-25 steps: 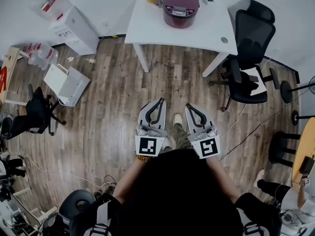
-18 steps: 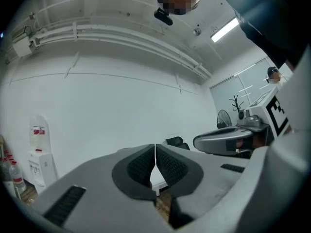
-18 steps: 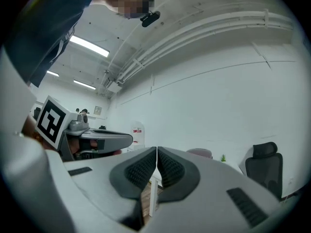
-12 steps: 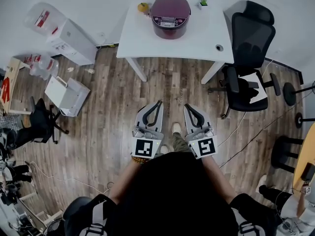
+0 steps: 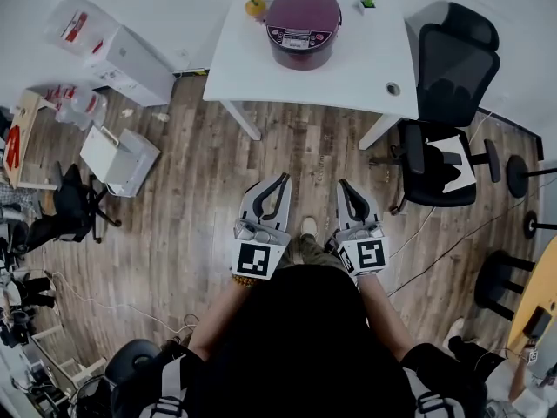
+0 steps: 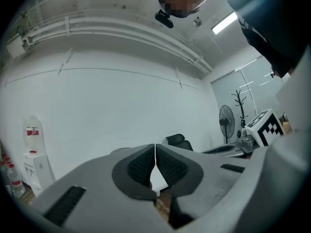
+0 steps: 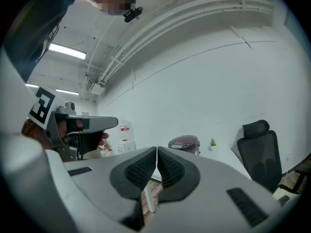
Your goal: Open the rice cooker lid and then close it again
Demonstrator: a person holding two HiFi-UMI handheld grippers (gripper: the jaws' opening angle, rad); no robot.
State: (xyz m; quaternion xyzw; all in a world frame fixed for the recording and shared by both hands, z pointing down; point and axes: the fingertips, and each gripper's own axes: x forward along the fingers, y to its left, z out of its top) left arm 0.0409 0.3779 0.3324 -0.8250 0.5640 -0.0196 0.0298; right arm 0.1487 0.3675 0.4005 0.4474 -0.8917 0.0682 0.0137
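A dark red rice cooker [image 5: 303, 26] with its lid down stands on the white table [image 5: 261, 68] at the far wall; it also shows small in the right gripper view as the rice cooker [image 7: 184, 142]. My left gripper [image 5: 284, 180] and right gripper [image 5: 341, 184] are held side by side over the wooden floor, well short of the table. Both are shut with nothing between the pads, as the left gripper [image 6: 155, 152] and the right gripper [image 7: 157, 154] views show.
A black office chair [image 5: 444, 103] stands right of the table. An orange fruit [image 5: 255, 7] and a small plant [image 5: 369, 2] flank the cooker. White boxes [image 5: 120, 157], a white cabinet [image 5: 130, 64] and a black chair [image 5: 65, 212] sit at left. Cables run across the floor at right.
The table and cooker have drawn slightly closer and shifted in the head view as the person walks forward. Both grippers stay shut and side by side.
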